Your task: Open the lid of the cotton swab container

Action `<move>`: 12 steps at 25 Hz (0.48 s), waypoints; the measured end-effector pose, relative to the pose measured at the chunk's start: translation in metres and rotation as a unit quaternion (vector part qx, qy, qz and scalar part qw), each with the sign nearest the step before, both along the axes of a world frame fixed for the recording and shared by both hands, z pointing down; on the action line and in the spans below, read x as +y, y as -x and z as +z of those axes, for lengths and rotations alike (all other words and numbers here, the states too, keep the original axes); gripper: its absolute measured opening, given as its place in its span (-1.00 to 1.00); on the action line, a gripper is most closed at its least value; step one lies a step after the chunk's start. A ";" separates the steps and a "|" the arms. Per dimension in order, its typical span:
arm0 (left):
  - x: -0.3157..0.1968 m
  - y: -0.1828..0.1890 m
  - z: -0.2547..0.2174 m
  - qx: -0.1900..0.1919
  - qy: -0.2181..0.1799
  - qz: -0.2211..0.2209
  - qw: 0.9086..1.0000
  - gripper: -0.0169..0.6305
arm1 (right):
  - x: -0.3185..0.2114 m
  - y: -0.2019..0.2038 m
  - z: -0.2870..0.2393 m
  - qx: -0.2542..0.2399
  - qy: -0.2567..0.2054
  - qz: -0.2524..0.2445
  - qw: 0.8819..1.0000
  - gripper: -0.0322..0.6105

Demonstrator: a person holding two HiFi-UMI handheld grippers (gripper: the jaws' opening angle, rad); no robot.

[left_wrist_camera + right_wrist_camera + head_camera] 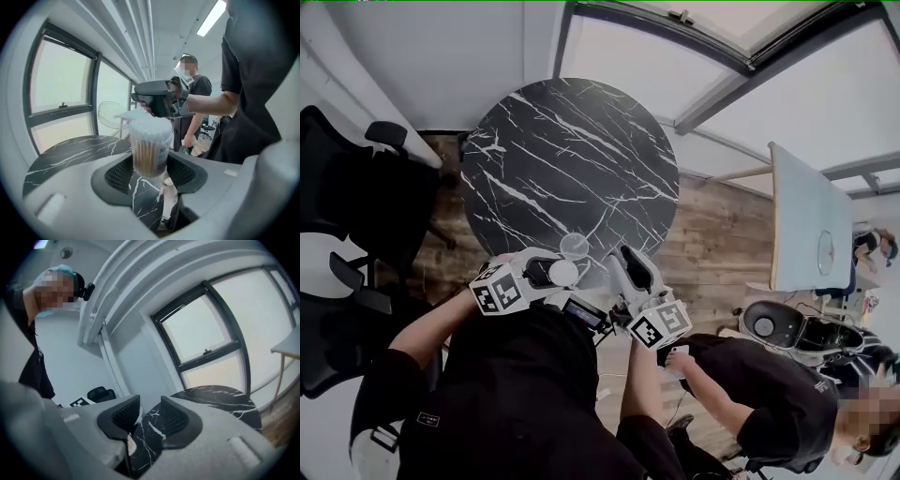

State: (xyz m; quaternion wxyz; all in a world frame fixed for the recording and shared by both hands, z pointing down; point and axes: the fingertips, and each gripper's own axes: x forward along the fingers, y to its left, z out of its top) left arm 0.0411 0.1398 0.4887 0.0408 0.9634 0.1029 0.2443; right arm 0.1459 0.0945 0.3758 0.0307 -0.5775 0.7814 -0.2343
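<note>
cotton swab container stands upright above the round marble table's near edge, with broad tabletop stretching beyond. left gripper clamps it, tilted slightly downward. right gripper hovers just beside, jaws apart and empty.

Bright window daylight, fisheye-warped edges

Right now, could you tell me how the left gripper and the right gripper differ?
The grey left gripper clamps the clear round cotton swab container; the grey right gripper holds nothing. The left gripper's jaws stand wider apart than the right gripper's. Both have black ribbed pads.
</note>
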 end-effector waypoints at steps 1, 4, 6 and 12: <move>-0.007 -0.001 -0.002 0.001 -0.001 -0.015 1.000 -0.22 | 0.000 -0.003 0.000 0.016 -0.001 0.014 1.000 -0.47; -0.025 -0.005 -0.009 0.005 -0.001 -0.052 0.999 -0.22 | -0.001 -0.008 0.007 0.044 0.003 0.048 0.998 -0.47; -0.037 -0.008 -0.016 0.010 0.001 -0.081 0.997 -0.22 | 0.001 -0.011 0.012 0.049 0.008 0.072 0.996 -0.50; -0.077 -0.011 -0.034 0.026 0.000 -0.191 0.981 -0.22 | 0.011 -0.021 0.028 0.056 0.025 0.150 0.987 -0.69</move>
